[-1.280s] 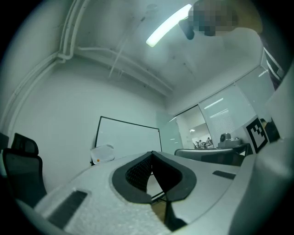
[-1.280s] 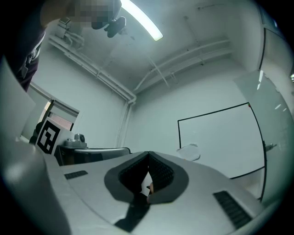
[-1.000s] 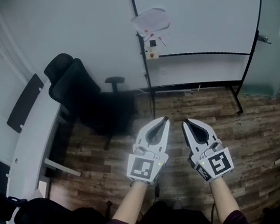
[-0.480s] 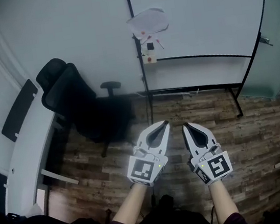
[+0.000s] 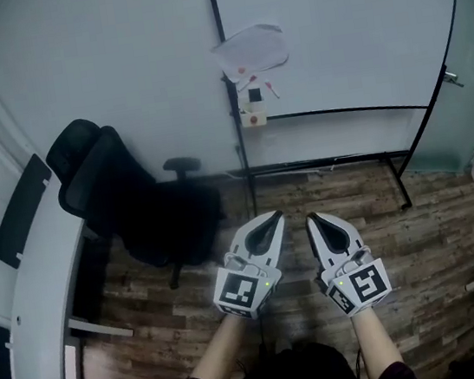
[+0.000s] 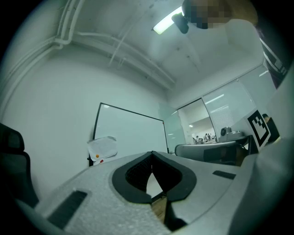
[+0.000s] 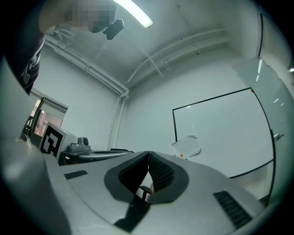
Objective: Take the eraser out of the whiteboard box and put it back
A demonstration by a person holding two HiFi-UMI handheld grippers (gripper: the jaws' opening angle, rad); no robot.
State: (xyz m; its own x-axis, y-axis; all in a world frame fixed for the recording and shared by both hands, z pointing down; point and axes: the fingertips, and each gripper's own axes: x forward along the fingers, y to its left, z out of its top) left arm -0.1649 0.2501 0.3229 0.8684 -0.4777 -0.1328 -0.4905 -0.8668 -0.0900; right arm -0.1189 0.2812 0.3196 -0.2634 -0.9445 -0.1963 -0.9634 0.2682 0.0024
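Holding my left gripper (image 5: 276,217) and right gripper (image 5: 312,217) out low in front of the whiteboard (image 5: 337,30), both with jaws pressed together on nothing, so by my read the task hasn't begun. The small box (image 5: 252,119) sits at the whiteboard's left edge, well apart from both grippers. The eraser is too small to pick out, presumably inside, so taking it out and returning it are both left.

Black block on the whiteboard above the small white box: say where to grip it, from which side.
Probably by its left and right edges, coming straight at the whiteboard from the front: the black block looks flat against the board, with the white box just below. Open the right gripper first.
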